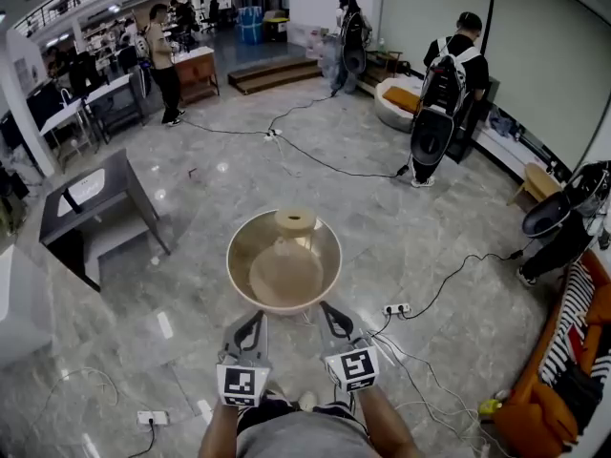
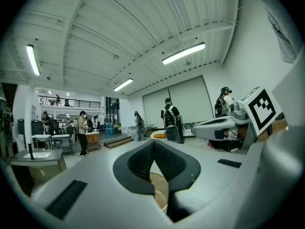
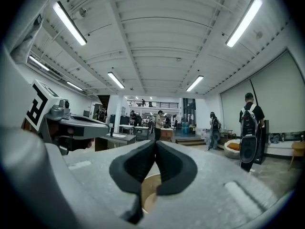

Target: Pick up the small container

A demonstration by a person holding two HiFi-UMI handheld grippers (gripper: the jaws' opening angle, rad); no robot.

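Observation:
In the head view, a small tan round container (image 1: 295,220) sits at the far rim of a round beige bowl-shaped table (image 1: 329,256). My left gripper (image 1: 255,316) and right gripper (image 1: 330,309) hover side by side just short of the table's near rim, both pointing level toward it. Each has its jaws pressed together with nothing between them. The left gripper (image 2: 153,142) in its own view shows only a slice of the beige table (image 2: 160,191) below its tips. The right gripper (image 3: 155,143) likewise shows the beige rim (image 3: 148,191) beneath it. Neither gripper view shows the container.
A power strip (image 1: 396,309) and cables (image 1: 449,280) lie on the marble floor right of the table. A grey desk (image 1: 91,194) stands at the left, an orange sofa (image 1: 563,389) at the right. Several people (image 1: 449,93) stand further back.

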